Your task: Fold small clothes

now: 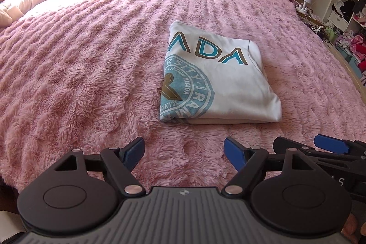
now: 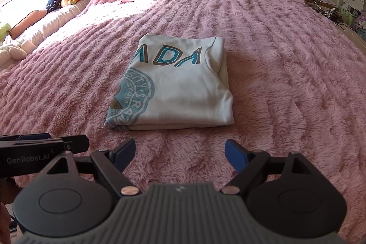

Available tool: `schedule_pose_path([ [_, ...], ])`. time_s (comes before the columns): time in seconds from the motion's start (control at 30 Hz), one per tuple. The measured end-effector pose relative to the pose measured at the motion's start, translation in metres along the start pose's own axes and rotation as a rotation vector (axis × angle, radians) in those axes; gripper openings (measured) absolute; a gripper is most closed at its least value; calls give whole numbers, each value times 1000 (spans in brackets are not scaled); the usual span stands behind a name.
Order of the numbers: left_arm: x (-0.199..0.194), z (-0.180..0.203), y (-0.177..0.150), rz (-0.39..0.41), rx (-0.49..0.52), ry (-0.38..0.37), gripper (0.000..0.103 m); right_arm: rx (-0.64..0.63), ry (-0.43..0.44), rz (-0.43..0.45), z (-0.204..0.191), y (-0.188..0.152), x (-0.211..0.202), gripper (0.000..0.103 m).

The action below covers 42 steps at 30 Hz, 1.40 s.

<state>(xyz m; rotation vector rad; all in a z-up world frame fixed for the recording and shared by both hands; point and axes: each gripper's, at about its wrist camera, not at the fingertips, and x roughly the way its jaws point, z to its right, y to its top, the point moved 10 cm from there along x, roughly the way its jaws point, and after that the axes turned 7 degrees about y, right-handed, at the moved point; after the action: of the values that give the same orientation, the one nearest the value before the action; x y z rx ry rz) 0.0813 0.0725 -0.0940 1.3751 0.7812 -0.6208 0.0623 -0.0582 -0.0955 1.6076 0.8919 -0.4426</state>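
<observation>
While both grippers hover spread wide and empty, the folded shirt (image 1: 219, 79) lies ahead on the bed (image 1: 80, 65), right gripper (image 2: 179, 156) more squarely facing it than left gripper (image 1: 184, 156).

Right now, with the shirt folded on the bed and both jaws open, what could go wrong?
1. The shirt lies on a fluffy blanket; the jaws might pinch pile along with cloth.
2. Its near edge shows stacked layers; grabbing only the top one could undo the fold.
</observation>
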Motion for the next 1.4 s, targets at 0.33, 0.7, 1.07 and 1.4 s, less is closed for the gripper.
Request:
schedule_pose_path([
  [0.33, 0, -1, -4, -7, 11, 28, 92, 10, 0, -2, 1, -2, -1, 81],
  [0.7, 6, -3, -9, -39, 14, 48, 92, 23, -3, -15, 5, -7, 0, 81],
  [1.07, 11, -4, -12, -50, 36, 76, 92, 17, 2, -23, 2, -7, 2, 81],
  [1.4, 17, -4, -15, -61, 28, 70, 93, 17, 0, -32, 4, -10, 3, 81],
])
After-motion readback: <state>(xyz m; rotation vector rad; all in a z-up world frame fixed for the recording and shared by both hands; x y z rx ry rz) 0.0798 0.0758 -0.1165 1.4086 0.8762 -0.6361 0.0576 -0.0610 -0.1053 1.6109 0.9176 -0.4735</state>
